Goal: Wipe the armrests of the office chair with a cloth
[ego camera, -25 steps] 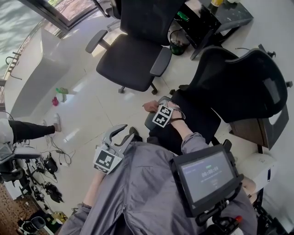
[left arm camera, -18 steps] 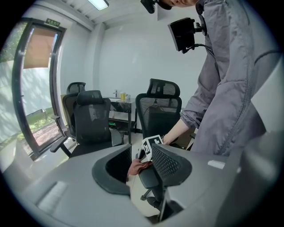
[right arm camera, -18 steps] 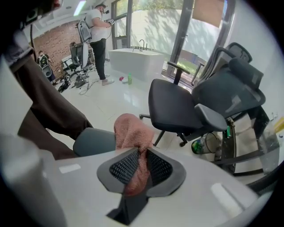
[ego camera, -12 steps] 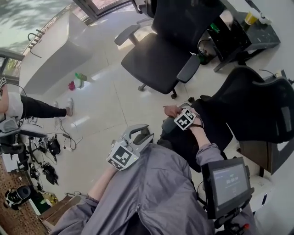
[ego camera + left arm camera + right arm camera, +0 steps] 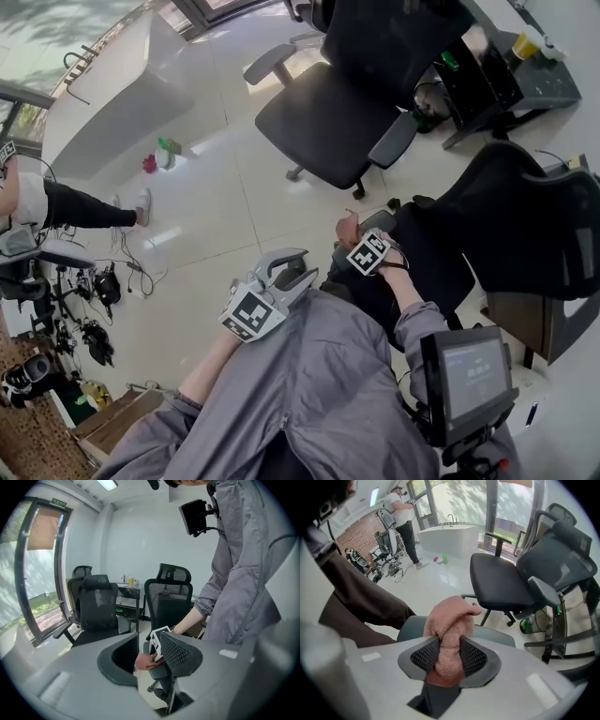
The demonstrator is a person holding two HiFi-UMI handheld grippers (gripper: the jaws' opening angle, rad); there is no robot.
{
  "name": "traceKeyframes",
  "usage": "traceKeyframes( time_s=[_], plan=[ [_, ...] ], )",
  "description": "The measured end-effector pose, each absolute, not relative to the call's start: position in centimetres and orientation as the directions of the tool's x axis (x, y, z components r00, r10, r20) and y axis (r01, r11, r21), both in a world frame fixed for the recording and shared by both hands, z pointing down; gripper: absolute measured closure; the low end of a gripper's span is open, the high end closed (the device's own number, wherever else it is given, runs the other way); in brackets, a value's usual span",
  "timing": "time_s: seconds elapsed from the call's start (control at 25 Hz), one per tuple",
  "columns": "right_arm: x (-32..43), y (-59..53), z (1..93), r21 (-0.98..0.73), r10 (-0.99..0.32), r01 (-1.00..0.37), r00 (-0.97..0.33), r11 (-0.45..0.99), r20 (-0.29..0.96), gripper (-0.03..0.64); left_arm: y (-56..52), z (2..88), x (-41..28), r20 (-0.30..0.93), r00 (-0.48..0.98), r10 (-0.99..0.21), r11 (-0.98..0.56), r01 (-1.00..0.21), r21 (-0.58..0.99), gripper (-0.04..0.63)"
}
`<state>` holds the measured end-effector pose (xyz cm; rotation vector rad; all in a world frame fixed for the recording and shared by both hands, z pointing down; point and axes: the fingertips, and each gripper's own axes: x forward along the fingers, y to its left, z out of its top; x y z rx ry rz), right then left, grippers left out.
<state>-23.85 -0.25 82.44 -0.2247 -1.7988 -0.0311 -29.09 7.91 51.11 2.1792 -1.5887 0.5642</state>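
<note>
Cloth [image 5: 452, 616]: pink, bunched, sits between the pads of the right tool [image 5: 449, 645], directly over the grey armrest [image 5: 500, 635] of the near chair [image 5: 525, 220]; whether it touches the pad cannot be told. The right tool's jaws are opening, with the cloth filling the gap and touching both pads. Judgement: the hold is loosening, so it should be re-closed firmly before any stroke. The free wad can then be pressed flat and drawn along the armrest's full length, edges included. Left tool [image 5: 149, 649]: jaws wide apart, empty, held off to the side; it could steady the chair.
</note>
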Motion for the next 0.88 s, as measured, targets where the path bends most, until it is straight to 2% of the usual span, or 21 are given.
traceKeyframes(
  time_s=[0.16,0.36,0.44,0.56,0.88],
  plan=[
    [-24.2,1.6,81.5,-0.090,0.151,0.220,-0.276,0.971,0.949,0.529,7.7,51.0,-28.8,0.526,0.285,-0.801,-0.295,-0.953,0.068,0.433],
    [-22.6,6.7,79.9,-0.264,0.351,0.311,-0.270,0.913,0.897,0.535,7.7,50.8,-28.7,0.522,0.284,-0.804,-0.294,-0.954,0.066,0.433],
    [-22.9,7.3,79.8,-0.271,0.373,0.347,-0.273,0.898,0.887,0.535,7.8,50.7,-28.7,0.518,0.286,-0.806,-0.296,-0.953,0.065,0.433],
    [-23.7,3.9,80.9,-0.193,0.277,0.293,-0.283,0.936,0.918,0.535,8.3,50.7,-29.2,0.521,0.276,-0.808,-0.289,-0.955,0.058,0.433],
    [-24.0,-10.1,82.3,0.126,-0.111,0.046,-0.243,0.991,0.964,0.535,8.2,51.1,-28.8,0.546,0.273,-0.792,-0.302,-0.953,0.039,0.433]
  ],
)
